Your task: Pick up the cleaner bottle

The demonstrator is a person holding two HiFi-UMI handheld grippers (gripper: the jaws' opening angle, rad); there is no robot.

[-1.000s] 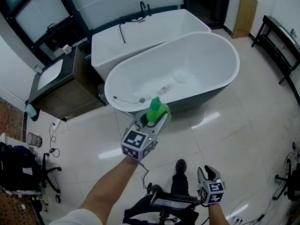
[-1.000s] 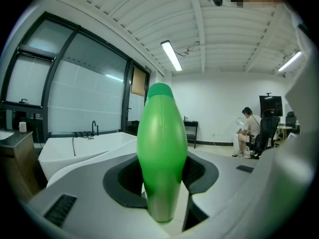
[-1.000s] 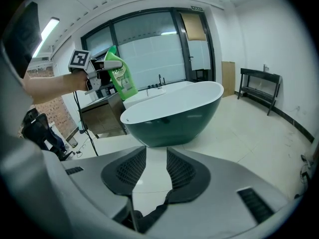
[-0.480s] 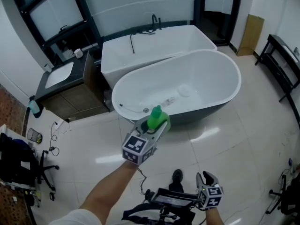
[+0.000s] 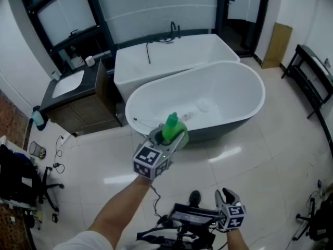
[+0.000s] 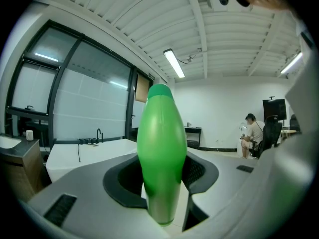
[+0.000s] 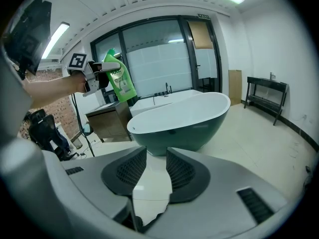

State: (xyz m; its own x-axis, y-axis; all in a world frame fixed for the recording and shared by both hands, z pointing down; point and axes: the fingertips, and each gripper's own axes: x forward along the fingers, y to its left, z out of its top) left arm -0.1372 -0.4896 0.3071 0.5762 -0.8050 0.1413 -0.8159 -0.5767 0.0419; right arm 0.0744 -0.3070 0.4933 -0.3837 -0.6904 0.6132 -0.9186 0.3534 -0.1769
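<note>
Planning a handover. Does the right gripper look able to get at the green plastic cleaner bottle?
Probably yes: the open, empty right gripper has clear air to the green bottle clamped in the left gripper.

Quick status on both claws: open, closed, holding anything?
Left claw: closed on the green cleaner bottle.
Right claw: open, nothing between its jaws.

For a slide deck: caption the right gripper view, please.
Open, empty right gripper faces the oval bathtub; left gripper holds the green cleaner bottle aloft.
</note>
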